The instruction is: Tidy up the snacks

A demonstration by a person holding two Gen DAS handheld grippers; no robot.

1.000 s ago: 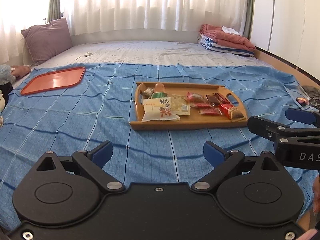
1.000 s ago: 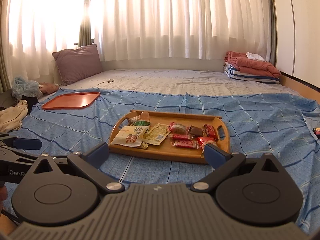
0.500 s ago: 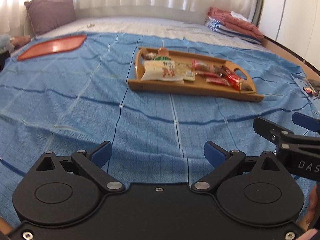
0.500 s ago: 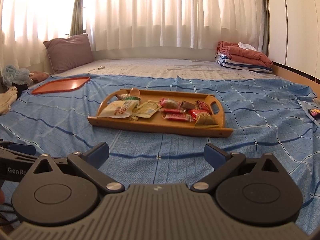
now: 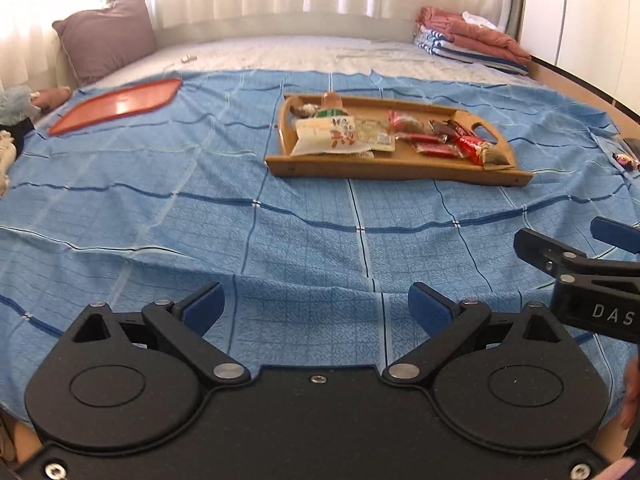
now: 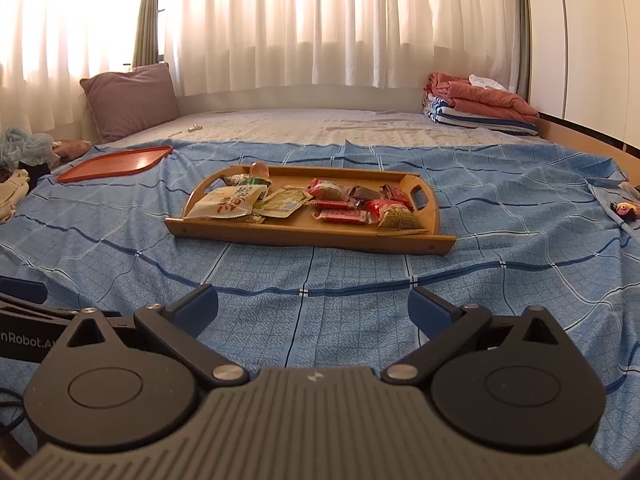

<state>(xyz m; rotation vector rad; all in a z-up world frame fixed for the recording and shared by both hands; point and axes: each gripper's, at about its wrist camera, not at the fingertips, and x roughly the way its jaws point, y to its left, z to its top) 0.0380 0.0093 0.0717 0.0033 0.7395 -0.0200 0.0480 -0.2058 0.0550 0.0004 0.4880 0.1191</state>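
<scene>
Both grippers, left (image 5: pixel 314 304) and right (image 6: pixel 312 304), fingers spread wide and empty, have drawn nearer the snack-filled wooden tray (image 6: pixel 304 228) on the blue checked bedspread (image 6: pixel 360 280).

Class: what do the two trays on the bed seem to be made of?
Snack tray: probably wood or bamboo, matte tan, with screwed corners and cut-out handles. Red tray: likely plastic or lacquer, since it is smooth, thin and evenly coloured with a slight sheen.

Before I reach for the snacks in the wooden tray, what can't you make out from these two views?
- Bottle at the wooden tray's far end: white snack bag hides its body, both views.
- Packet lettering: too small.
- Small object at the right edge: too small.
- Red tray: blurred in left view.
</scene>
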